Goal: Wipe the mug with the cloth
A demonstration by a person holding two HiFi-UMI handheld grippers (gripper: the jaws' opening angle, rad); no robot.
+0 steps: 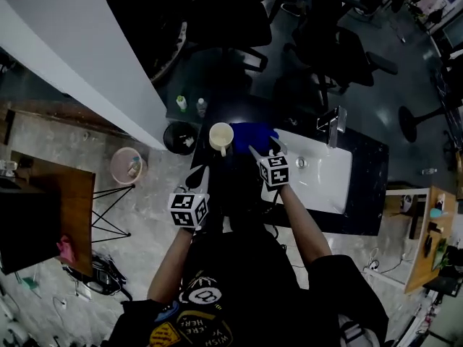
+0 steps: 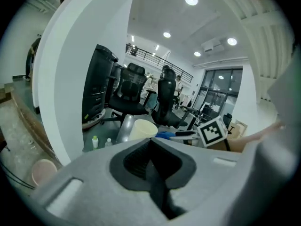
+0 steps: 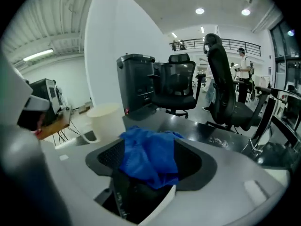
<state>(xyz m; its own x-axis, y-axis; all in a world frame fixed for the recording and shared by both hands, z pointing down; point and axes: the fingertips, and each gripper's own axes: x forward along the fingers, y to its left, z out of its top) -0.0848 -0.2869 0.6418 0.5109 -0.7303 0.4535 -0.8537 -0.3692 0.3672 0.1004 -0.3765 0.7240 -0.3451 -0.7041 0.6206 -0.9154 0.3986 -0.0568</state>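
We see a white sink basin (image 1: 322, 186) set in a dark countertop (image 1: 367, 194), with the faucet (image 1: 334, 125) at its far rim. Two small bottles, one green-capped (image 1: 181, 103) and one clear (image 1: 202, 106), stand side by side at the counter's far left. A round black container (image 1: 179, 137) is near them. A pink bowl (image 1: 128, 165) is further left, above a black wire-legged stand (image 1: 112, 212). There's a wooden desk (image 1: 69, 208) far left. A white partition (image 1: 79, 56) runs diagonally. Black office chairs (image 1: 340, 53) stand beyond the counter.

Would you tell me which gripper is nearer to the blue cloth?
Right. The blue cloth lies between the open jaws of the right gripper; the left gripper hangs apart from it, back and left of the mug.
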